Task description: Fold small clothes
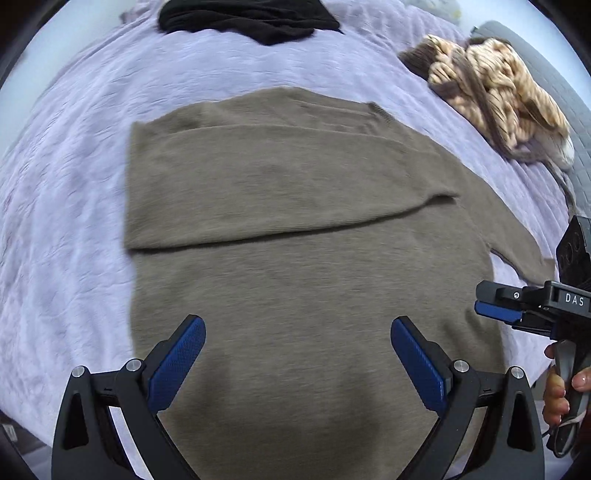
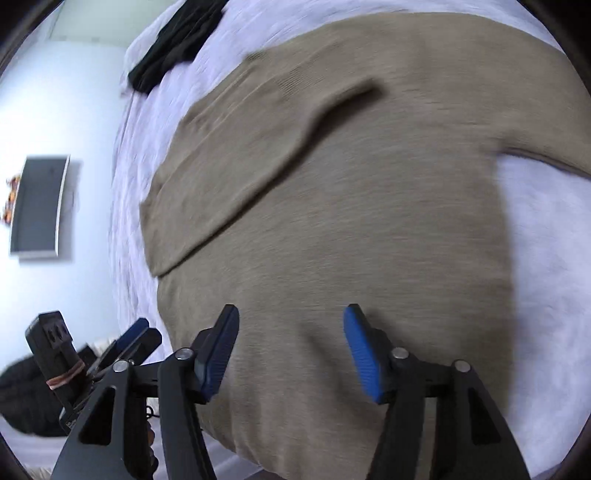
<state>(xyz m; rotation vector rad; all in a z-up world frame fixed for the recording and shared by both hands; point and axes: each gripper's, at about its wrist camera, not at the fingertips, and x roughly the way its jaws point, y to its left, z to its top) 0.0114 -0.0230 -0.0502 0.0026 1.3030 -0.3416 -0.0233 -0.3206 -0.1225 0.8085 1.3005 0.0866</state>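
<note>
Taupe knit sweater [image 1: 295, 266] spread flat on a bed covered by a lavender bedspread [image 1: 81, 155], taking up the middle of both views. One sleeve [image 1: 280, 184] folded across the chest, lying as a broad band from the left edge toward the right; the other sleeve [image 1: 517, 243] stretched out toward the right edge of the left wrist view, resting on the bedspread. Ribbed collar [image 1: 380, 112] at the far end of the garment. Left gripper [image 1: 298, 354] held above the lower body of the sweater, blue pads spread wide, nothing between them. Right gripper [image 2: 291, 350] likewise above the sweater's hem area, jaws parted with only bare knit showing in the gap, gripping nothing; seen from the left wrist view at the right edge [image 1: 496, 308], side-on, with a hand [image 1: 557, 387] wrapped round its handle. Black garment [image 1: 247, 16] bunched at the far edge of the bed, well apart from the sweater. Beige and brown patterned garment [image 1: 495, 99] crumpled at the far right corner, also apart from the sweater. Dark flat panel with a pale edge [image 2: 38, 208] mounted on the white wall in the right wrist view. Both views blurred.
</note>
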